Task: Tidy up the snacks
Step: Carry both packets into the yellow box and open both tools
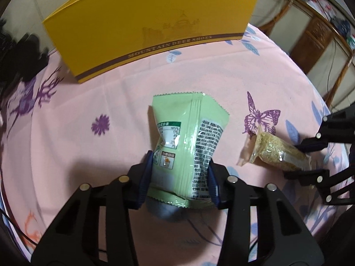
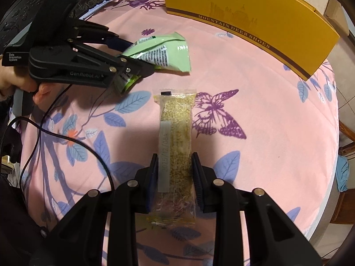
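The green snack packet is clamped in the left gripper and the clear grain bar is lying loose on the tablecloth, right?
Not quite. The green snack packet is in the left gripper, but the clear grain bar is clamped in the right gripper, as the right wrist view shows.

Pale green snack packet point(image 1: 188, 146): sealed, crinkled, pinched in at the waist, printed back face up, serrated end seals, lifted off the pink cloth. Clear-wrapped sesame bar point(image 2: 176, 148): long, golden grain visible, date strip along one side, to the right of the packet, well apart.
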### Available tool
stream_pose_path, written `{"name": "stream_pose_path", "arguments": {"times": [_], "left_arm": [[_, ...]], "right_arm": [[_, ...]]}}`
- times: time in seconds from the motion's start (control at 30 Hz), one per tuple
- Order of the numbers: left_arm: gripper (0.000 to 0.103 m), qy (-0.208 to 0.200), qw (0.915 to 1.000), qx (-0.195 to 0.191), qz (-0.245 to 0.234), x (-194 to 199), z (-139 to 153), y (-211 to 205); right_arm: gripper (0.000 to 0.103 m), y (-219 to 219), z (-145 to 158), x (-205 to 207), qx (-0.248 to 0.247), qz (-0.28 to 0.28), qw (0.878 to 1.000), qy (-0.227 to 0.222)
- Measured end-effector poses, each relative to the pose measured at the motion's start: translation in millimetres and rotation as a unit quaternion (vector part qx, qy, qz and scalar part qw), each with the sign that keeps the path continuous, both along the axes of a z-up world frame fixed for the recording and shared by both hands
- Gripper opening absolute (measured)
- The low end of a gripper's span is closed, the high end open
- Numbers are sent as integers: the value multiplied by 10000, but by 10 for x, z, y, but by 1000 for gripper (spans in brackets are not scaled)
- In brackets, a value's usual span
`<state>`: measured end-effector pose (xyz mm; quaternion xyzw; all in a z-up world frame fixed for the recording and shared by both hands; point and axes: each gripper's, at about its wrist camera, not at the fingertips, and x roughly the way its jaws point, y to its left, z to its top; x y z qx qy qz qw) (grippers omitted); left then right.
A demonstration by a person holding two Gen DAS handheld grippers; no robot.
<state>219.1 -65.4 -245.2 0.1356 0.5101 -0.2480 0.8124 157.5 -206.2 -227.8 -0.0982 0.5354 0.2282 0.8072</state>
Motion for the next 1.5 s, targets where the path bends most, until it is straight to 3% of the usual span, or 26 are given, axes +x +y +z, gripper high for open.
{"name": "stream_pose_path", "arguments": {"times": [0.23, 0.43, 0.67, 0.9, 1.03, 1.4, 1.43, 1.5], "left_arm": [[43, -110, 9972, -487, 561, -175, 355, 233], [43, -661, 9904, -853, 862, -76, 998, 359], [43, -1388, 9747, -1221, 1255, 360, 1887, 340], [44, -1698, 9573, -1670, 1639, 897, 2458, 147], [44, -1675, 9540, -1743, 1774, 1161, 2452, -11], [46, -1295, 9609, -1459, 1963, 1684, 1855, -335], [54, -1278, 9616, -1397, 1987, 1725, 1802, -358], [80, -1206, 9627, -1065, 2176, 1803, 1687, -400]], "right_arm": [[29, -100, 327, -92, 385, -207, 9988, -232], [30, -283, 851, -1, 613, -496, 9932, -856], [29, -553, 1720, 433, 865, -867, 9704, -2081], [29, -686, 2180, 1038, 1019, -1301, 9488, -2691], [30, -725, 2207, 1326, 1059, -1547, 9425, -2766], [31, -771, 1797, 1893, 1042, -1865, 9456, -2453], [38, -754, 1752, 1959, 1007, -1884, 9473, -2388], [65, -697, 1649, 2071, 449, -2148, 9477, -2318]]}}
